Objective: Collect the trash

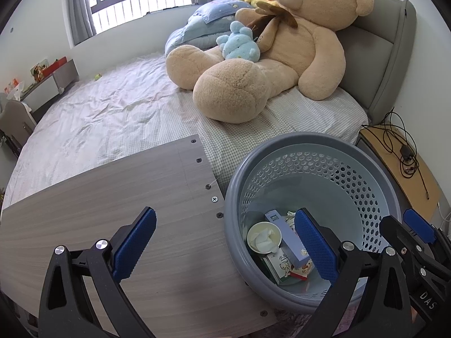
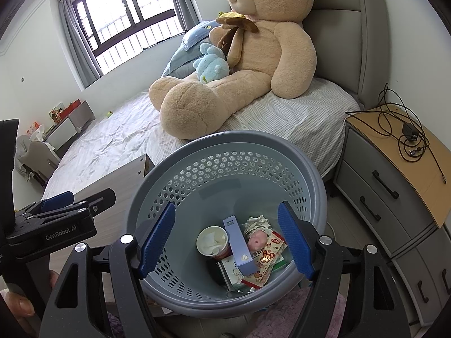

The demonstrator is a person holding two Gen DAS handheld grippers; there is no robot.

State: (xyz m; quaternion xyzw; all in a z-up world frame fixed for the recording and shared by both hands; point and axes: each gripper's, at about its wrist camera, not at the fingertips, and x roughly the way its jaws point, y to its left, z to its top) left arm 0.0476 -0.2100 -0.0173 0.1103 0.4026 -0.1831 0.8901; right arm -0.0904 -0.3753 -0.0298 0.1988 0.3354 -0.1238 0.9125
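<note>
You had both tools hanging over the grey perforated basket (image 2: 225,152), which stood on the floor between the wooden table (image 1: 112,197) and the bedside drawers (image 2: 380,197). Your right gripper (image 2: 225,239) stood wide apart with nothing between its blue pads, directly above the basket's mouth. Your left gripper (image 1: 225,242) was just as wide and empty, straddling the basket's table-side rim.

The trash lay at the basket's bottom: a paper cup (image 2: 212,240) stuffed with tissue, a pale blue box (image 2: 239,246), crumpled paper (image 2: 256,222) and flat snack wrappers (image 2: 267,256). All of it looked light and crushable, I'd judge; the wrappers seemed slippery. The box looked the stiffest thing to grip, best pinched across its narrow sides. Its long axis ran from the basket's far wall toward you, one end propped on the heap.
</note>
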